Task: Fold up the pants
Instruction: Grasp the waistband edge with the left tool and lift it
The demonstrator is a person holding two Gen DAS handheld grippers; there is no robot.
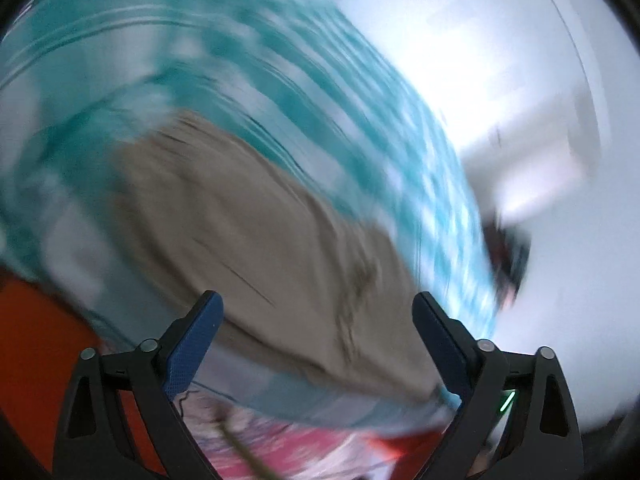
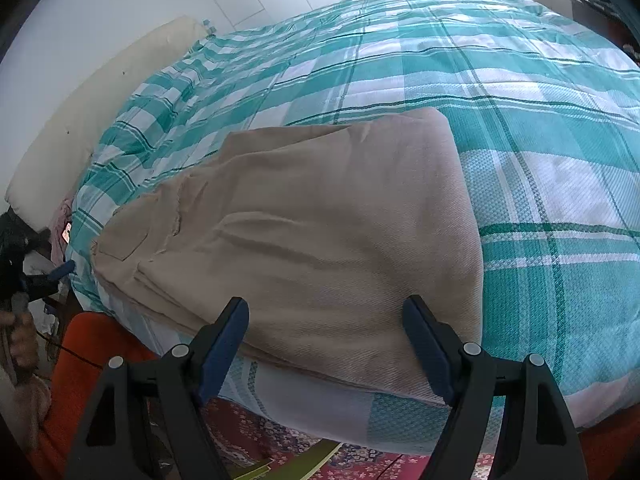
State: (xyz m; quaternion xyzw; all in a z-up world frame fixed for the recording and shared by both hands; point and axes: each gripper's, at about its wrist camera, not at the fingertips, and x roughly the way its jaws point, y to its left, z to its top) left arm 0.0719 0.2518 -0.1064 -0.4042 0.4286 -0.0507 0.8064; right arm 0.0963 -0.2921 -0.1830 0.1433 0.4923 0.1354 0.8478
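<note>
The beige pants (image 2: 320,232) lie folded in a compact stack on the teal-and-white checked bedspread (image 2: 500,92), near the bed's front edge. My right gripper (image 2: 326,316) is open and empty, its jaws apart just above the stack's near edge. The left wrist view is heavily motion-blurred; the pants (image 1: 256,232) show as a beige patch on the bedspread (image 1: 280,60). My left gripper (image 1: 316,316) is open and empty above them. The left gripper also shows at the far left of the right wrist view (image 2: 60,272), off the bed's side.
A cream pillow or headboard pad (image 2: 92,108) lies along the bed's left side by the white wall. A red patterned rug (image 2: 360,460) covers the floor below the bed. Orange fabric (image 2: 80,360) is at lower left.
</note>
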